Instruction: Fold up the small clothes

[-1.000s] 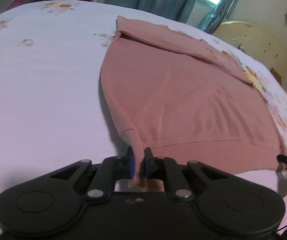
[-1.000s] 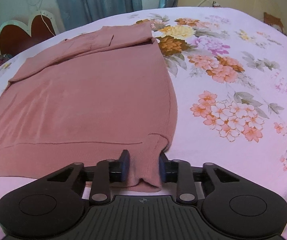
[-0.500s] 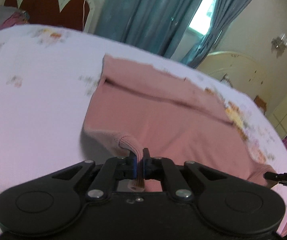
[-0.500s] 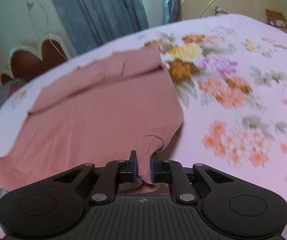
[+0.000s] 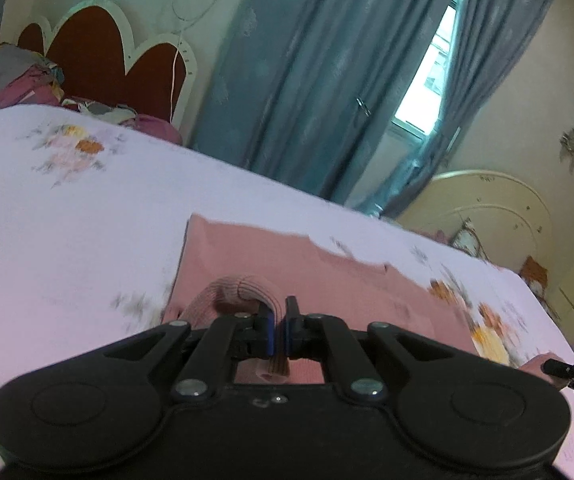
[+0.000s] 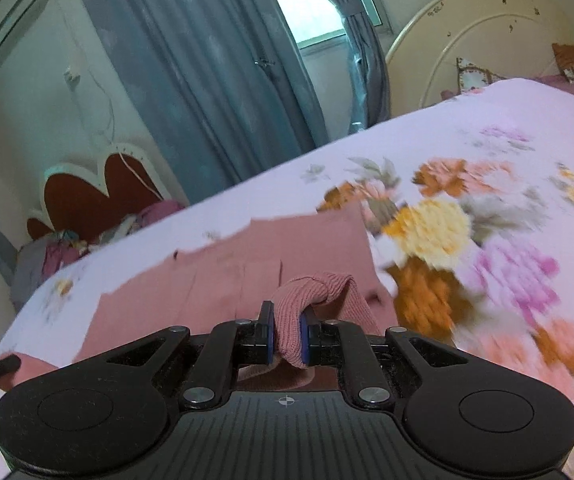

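the pink sweater (image 5: 339,280) lies on the bed (image 5: 67,220), long axis running left to right; left gripper (image 5: 278,334) and right gripper (image 6: 287,334) fingers each pinch its raised hem corners.

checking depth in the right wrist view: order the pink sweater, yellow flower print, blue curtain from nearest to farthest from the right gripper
1. pink sweater, clamped in the right gripper
2. yellow flower print, on the bedsheet, right
3. blue curtain, beyond the bed

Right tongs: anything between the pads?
Yes: the right wrist view shows the right tongs shut on a ribbed hem corner of the pink garment.
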